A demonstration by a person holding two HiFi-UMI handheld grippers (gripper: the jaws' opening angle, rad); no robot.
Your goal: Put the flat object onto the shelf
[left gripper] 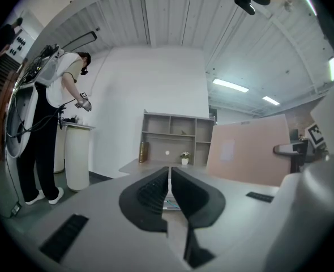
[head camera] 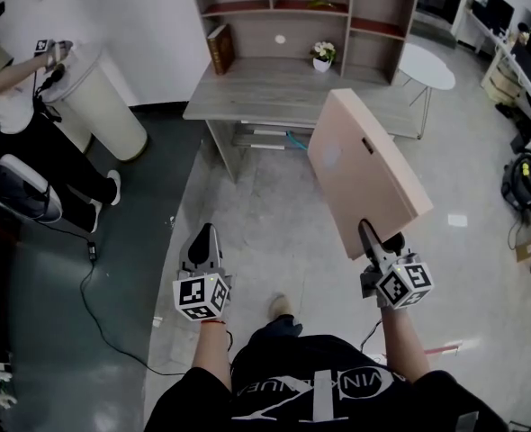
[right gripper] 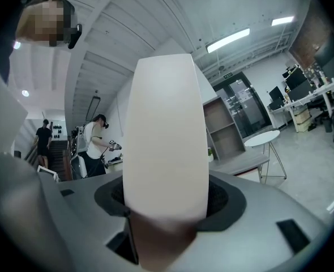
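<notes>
The right claw (head camera: 369, 230) clenches the lower edge of a flat tan board (head camera: 364, 165) (held on edge); the left claw (head camera: 202, 238) is closed, empty; the shelf (head camera: 306, 12) stands ahead.

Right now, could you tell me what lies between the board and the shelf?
A grey desk stands between the board and the shelf, with a flower pot and a book on it; the head view shows this.
</notes>
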